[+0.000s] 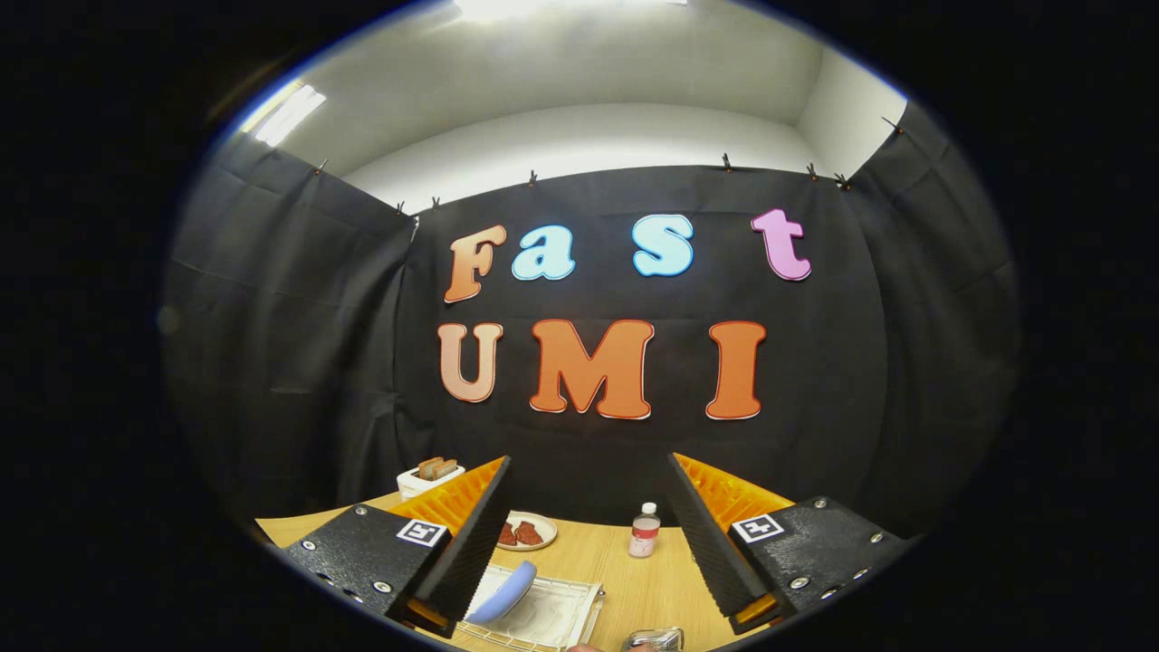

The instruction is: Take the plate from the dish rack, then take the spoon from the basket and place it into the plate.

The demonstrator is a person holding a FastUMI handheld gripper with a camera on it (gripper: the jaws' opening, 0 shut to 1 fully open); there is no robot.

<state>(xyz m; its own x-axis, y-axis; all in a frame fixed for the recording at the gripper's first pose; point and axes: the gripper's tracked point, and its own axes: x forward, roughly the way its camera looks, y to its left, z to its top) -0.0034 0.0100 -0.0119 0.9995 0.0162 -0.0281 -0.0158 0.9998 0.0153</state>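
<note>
Fingers [489, 534] of your gripper [589, 543] stand wide apart with nothing between them, so you are free to begin the first step: getting the blue plate [505, 593] out of the white wire dish rack [552, 616]. The plate stands on edge in the rack, low between the fingers at about 7 o'clock from the gap's middle, touching or just beside the inner face of the left finger. Tilt the gripper down toward 6 o'clock until the plate's rim sits centred in the gap, then come at the rim so that one finger goes to each face of the plate; I judge that a bite on the upper rim will lift it clear of the wires most cleanly. Close gently, since a thin rim can twist. A shiny metal thing [654, 639] at 5 o'clock may be the basket, though I cannot tell, and no spoon can be made out. Keep clear of the small bottle [644, 531] at 1 o'clock, the dish of food [527, 531] at 11 o'clock and the toaster [429, 477] beyond the left finger, all on the wooden table [598, 552].
</note>
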